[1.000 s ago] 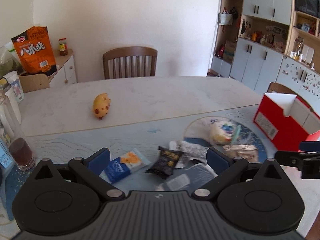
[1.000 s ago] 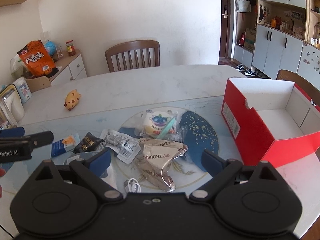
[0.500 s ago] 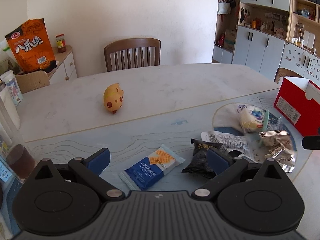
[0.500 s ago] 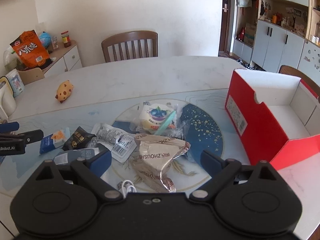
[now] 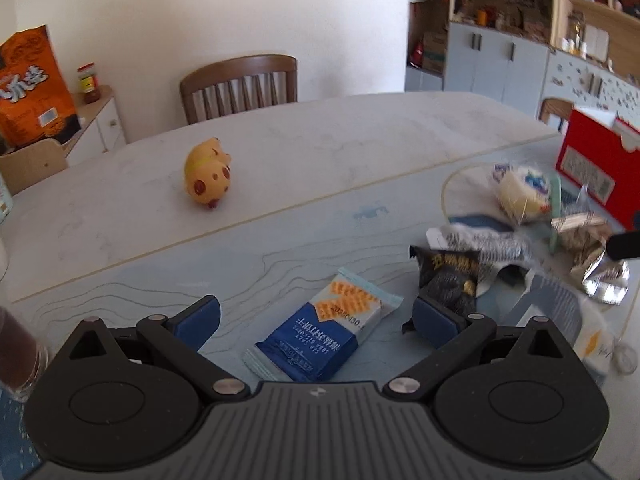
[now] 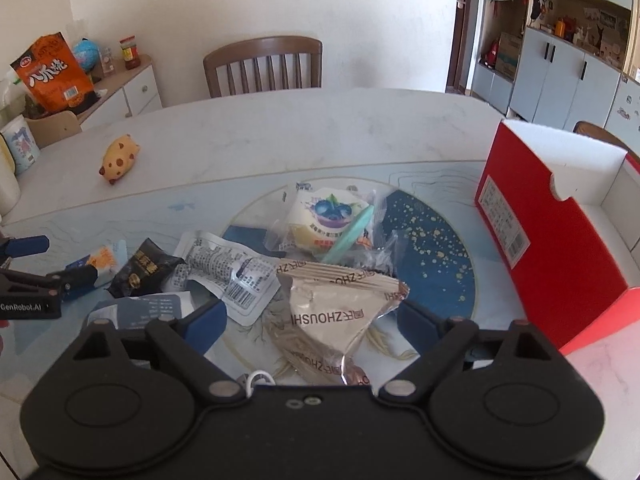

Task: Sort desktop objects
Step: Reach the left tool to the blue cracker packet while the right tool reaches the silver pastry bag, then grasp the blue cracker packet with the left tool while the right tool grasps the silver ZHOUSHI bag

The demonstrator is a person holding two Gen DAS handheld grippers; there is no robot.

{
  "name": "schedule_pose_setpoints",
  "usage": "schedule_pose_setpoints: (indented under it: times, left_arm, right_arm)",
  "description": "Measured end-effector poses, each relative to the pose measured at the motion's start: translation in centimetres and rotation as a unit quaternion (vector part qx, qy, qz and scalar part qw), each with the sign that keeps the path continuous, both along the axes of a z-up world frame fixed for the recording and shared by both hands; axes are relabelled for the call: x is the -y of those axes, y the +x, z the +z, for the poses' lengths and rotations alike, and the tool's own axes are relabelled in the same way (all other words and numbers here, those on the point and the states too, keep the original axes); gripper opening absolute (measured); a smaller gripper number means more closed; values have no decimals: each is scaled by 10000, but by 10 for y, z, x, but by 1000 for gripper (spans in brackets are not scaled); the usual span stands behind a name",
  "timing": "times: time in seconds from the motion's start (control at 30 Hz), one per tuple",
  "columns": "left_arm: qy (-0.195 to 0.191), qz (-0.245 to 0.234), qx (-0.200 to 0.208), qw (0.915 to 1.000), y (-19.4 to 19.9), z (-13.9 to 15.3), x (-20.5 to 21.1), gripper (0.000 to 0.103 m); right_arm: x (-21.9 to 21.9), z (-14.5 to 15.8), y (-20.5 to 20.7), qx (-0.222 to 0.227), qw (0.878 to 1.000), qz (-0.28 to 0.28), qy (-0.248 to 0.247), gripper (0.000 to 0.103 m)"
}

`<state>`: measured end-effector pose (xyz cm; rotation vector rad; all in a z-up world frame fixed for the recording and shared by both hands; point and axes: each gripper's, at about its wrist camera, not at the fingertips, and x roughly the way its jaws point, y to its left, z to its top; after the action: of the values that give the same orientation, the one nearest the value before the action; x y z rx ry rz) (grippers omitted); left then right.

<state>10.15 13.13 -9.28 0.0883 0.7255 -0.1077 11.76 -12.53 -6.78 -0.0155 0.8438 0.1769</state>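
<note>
Blue cracker packet point(image 5: 322, 330) lies flat on the table mat point(image 5: 280, 248), between the wide-open fingers of the left gripper point(image 5: 316, 316). Black sachet point(image 5: 450, 280) sits just beside its right finger. Right gripper point(image 6: 312, 320), also wide, straddles a silver pouch point(image 6: 332, 316); red box point(image 6: 560, 240) stands rightward.

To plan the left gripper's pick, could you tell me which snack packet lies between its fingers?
The blue cracker packet, orange-patterned at its far end; the black packet lies right of it.

One red box point(image 6: 532, 240), one yellow toy pig point(image 6: 119, 159), two wooden chairs point(image 6: 264, 66), and about six snack packets point(image 6: 332, 312) lower centre of the frame.
</note>
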Motion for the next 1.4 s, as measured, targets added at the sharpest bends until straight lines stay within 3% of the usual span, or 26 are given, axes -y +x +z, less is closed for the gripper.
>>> schedule_pose_setpoints:
  times: [0.43, 0.6, 1.17, 1.4]
  left_arm:
    - [93, -269, -69, 9996, 7, -16, 4, 101]
    - [73, -289, -157, 9994, 11, -19, 4, 89]
    - [-107, -329, -271, 9990, 6, -16, 6, 48]
    - [-190, -163, -289, 9993, 3, -15, 5, 40]
  right_arm:
    - [4, -23, 20, -326, 9986, -427, 21, 90]
    - [8, -28, 28, -502, 9967, -626, 115, 86]
    - [2, -23, 28, -650, 9965, -520, 89, 63]
    - [2, -19, 23, -615, 9970, -473, 56, 51]
